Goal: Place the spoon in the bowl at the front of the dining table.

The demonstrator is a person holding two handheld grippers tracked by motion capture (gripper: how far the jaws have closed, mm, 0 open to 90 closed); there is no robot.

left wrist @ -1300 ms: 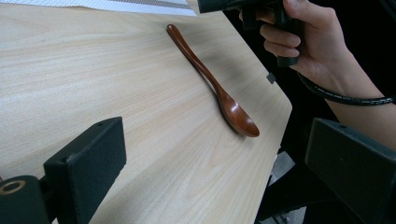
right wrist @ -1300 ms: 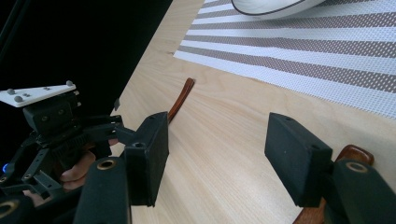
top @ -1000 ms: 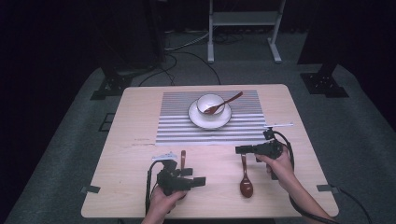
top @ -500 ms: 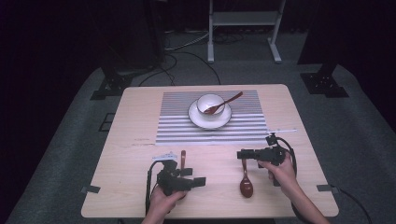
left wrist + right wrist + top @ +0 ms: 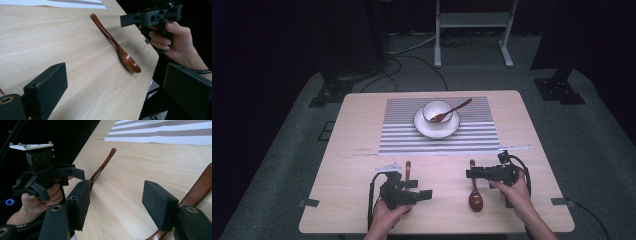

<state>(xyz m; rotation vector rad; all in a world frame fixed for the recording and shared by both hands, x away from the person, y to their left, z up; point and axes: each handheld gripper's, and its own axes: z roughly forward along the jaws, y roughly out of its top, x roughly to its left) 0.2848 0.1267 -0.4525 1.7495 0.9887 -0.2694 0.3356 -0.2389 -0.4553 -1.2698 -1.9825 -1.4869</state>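
Three dark reddish-brown wooden spoons: one (image 5: 450,112) resting in the single white ceramic bowl (image 5: 437,111) on one white plate (image 5: 436,127), itself on one grey-and-white striped placemat (image 5: 439,137); one (image 5: 407,168) just beside the left gripper (image 5: 428,194); one (image 5: 475,192) flat on the pale wooden table (image 5: 347,170) (bowl end toward the person). Two black grippers: left jaws apart, nothing between them; right gripper (image 5: 469,173) jaws apart, hovering just beside that third spoon's handle.
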